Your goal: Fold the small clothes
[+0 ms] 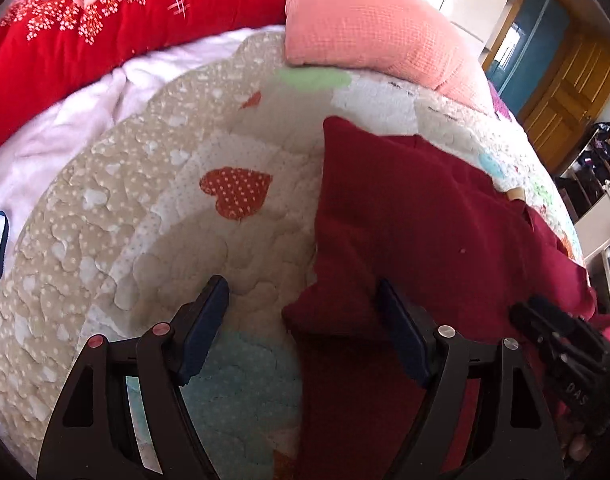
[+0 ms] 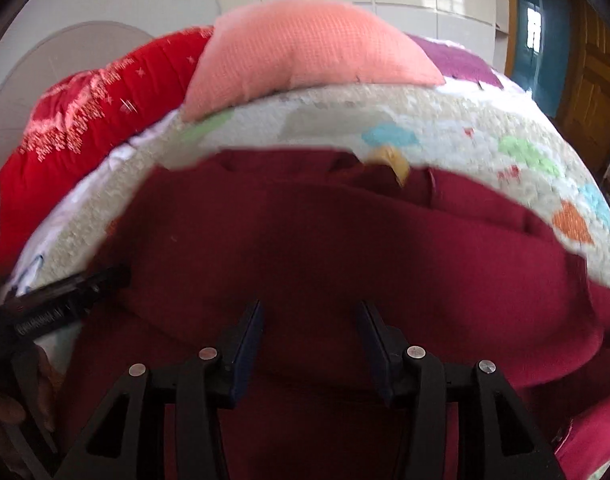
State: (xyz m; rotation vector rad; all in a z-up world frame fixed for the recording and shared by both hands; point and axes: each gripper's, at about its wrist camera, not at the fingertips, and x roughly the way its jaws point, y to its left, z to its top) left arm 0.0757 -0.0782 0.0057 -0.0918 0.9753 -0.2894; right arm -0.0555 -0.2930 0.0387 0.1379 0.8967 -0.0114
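While we look along the left wrist camera, our left gripper (image 1: 301,320) hangs spread wide with nothing between its blue pads (image 1: 203,328). Below it lies the quilted bedspread (image 1: 105,216) with its red heart patch (image 1: 237,194). The dark red garment (image 1: 409,232) lies flat on the right part of that quilt; its lower left corner reaches in between the fingers, and the right finger sits over the cloth. We cannot tell whether it touches. A pink pillow (image 1: 369,28) and a bright red blanket (image 1: 117,20) lie at the far end of the bed, and our right gripper (image 1: 561,344) shows at the right edge.

From the right wrist camera, somewhat blurred, we see our right gripper (image 2: 309,344) likewise parted and gripping nothing, poised over the dark red garment (image 2: 325,240), which fills the middle of the view. The bedspread (image 2: 425,128) curves behind it, with the pink pillow (image 2: 305,48) and red blanket (image 2: 85,112) beyond. Our left gripper (image 2: 65,300) pokes in at the left.
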